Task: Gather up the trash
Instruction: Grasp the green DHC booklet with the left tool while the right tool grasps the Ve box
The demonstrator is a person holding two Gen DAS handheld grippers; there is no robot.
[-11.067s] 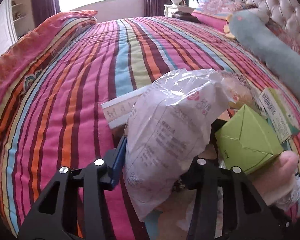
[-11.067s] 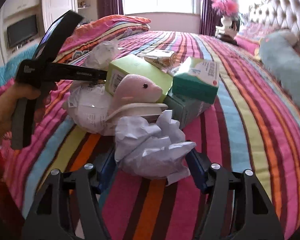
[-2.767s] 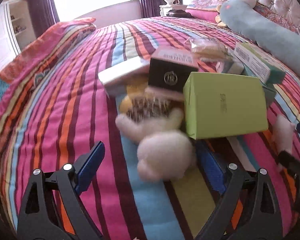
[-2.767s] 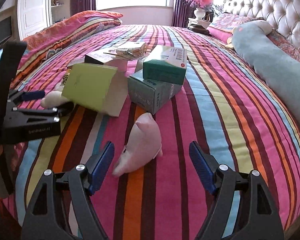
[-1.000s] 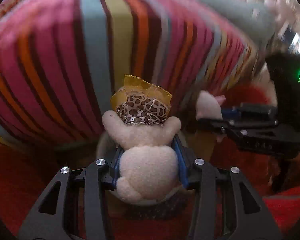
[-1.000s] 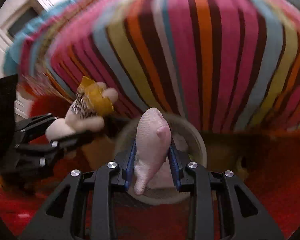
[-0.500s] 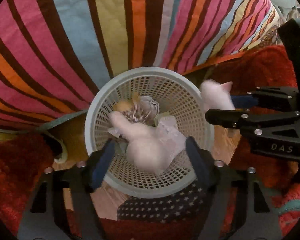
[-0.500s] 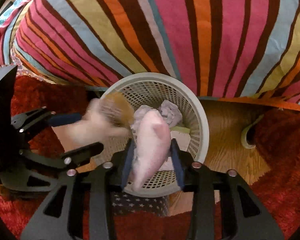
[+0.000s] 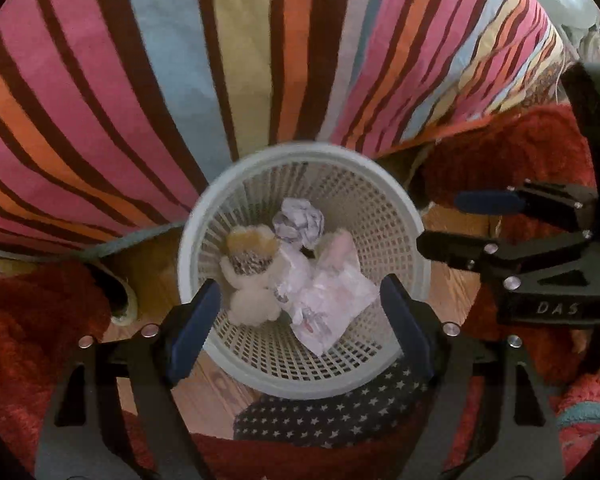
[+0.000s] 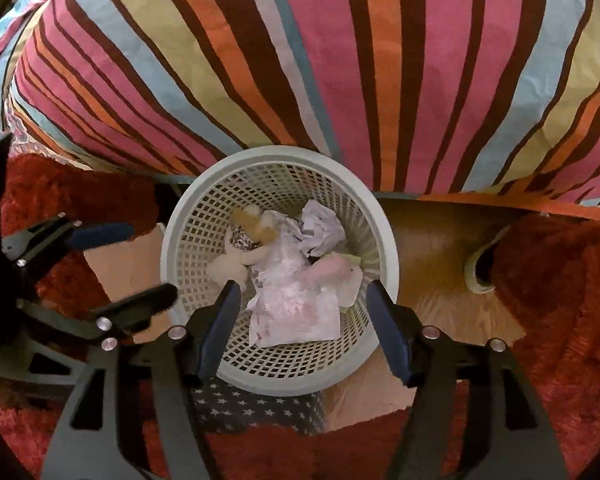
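Both tongs (image 9: 298, 322) (image 10: 306, 322) opening over basket (image 9: 414, 216) beside striped bedspread (image 9: 160, 60).

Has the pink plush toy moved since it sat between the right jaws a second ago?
Yes. The pink plush toy has dropped out of the opening jaws into the basket, onto the paper trash.

Left wrist view: steeply downward, close above the mesh wastebasket (image 9: 414, 240) on the floor beside the striped bedspread (image 9: 172, 80). Right wrist view: same steep downward aim, same basket (image 10: 388, 248), from its right. Shared: basket, bedspread edge, red rug (image 10: 560, 280).
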